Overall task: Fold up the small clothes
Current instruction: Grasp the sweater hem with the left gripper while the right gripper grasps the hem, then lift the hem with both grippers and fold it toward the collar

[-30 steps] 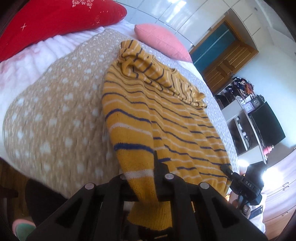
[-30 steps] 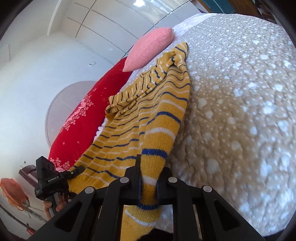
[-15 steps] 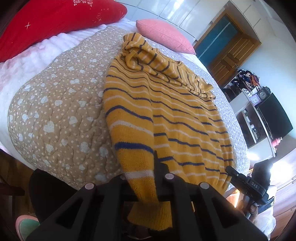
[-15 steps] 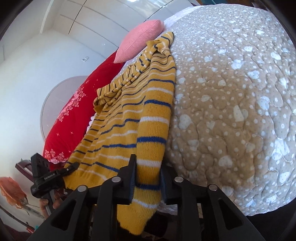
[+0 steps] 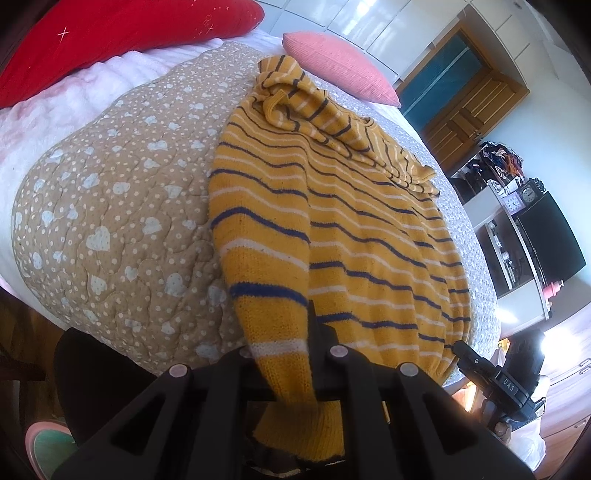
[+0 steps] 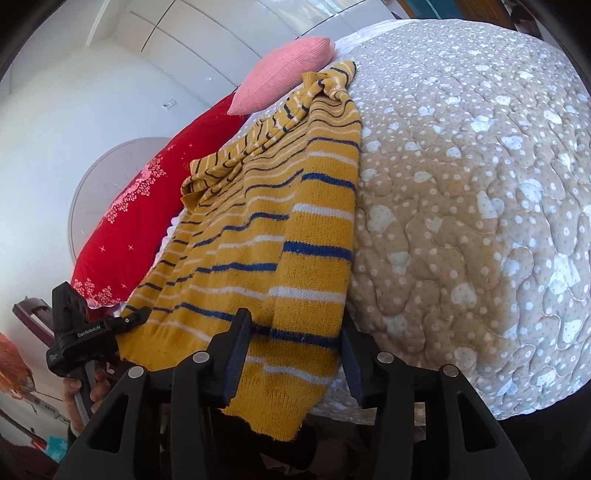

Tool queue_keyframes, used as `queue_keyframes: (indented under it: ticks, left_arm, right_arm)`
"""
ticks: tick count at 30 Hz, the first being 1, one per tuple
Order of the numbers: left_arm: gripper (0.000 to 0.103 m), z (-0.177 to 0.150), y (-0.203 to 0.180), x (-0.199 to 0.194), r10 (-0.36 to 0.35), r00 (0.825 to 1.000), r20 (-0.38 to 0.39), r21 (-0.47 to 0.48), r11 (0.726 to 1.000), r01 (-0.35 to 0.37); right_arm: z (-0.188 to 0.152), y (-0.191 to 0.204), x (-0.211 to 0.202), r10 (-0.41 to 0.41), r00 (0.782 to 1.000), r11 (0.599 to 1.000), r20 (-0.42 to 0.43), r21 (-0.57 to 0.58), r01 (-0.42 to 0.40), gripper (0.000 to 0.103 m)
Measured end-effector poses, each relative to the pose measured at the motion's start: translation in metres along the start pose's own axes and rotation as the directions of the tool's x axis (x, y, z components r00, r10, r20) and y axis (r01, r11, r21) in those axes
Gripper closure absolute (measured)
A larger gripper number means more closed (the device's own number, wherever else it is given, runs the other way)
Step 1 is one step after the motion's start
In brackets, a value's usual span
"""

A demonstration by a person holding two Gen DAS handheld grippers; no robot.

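A yellow sweater with blue and white stripes lies spread on the beige quilt, its near end hanging over the bed's edge. My left gripper is shut on the wide-striped strip at the sweater's near left edge; the cloth hides one finger. In the right wrist view the same sweater has its right strip lying between the spread fingers of my right gripper, whose jaws are opening with the pads off the cloth. Each view shows the other gripper at the hem: right, left.
A red pillow and a pink pillow lie at the head of the bed. A wooden door, a shelf with a clock and a dark screen stand beyond the bed. A hand holds the left gripper.
My right gripper's jaws have spread apart and let go of the sweater's strip, which now lies loose between them. The left gripper keeps its grip; the sweater has settled lower on the quilt.
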State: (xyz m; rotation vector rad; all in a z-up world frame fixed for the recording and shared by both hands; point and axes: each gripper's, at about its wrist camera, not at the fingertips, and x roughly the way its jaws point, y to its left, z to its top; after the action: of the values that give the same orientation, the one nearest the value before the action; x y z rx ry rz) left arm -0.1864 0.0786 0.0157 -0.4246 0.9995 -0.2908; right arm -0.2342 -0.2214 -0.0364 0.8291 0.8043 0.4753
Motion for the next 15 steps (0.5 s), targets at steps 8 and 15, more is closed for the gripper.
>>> queue_keyframes:
  ticks: [8,15]
  left_arm:
    - [0.095,-0.0006,0.0027,0.0035,0.004,1.0,-0.008,-0.007,1.0,-0.004]
    - [0.095,0.0011,0.0018,0.0058,0.011,1.0,-0.01,-0.018,1.0,-0.011]
  right_arm:
    - [-0.0013,-0.004,0.0009,0.01,1.0,1.0,0.001,0.01,-0.01,0.053]
    - [-0.0012,-0.0031,-0.0005,-0.024,1.0,1.0,0.007,0.005,0.024,0.072]
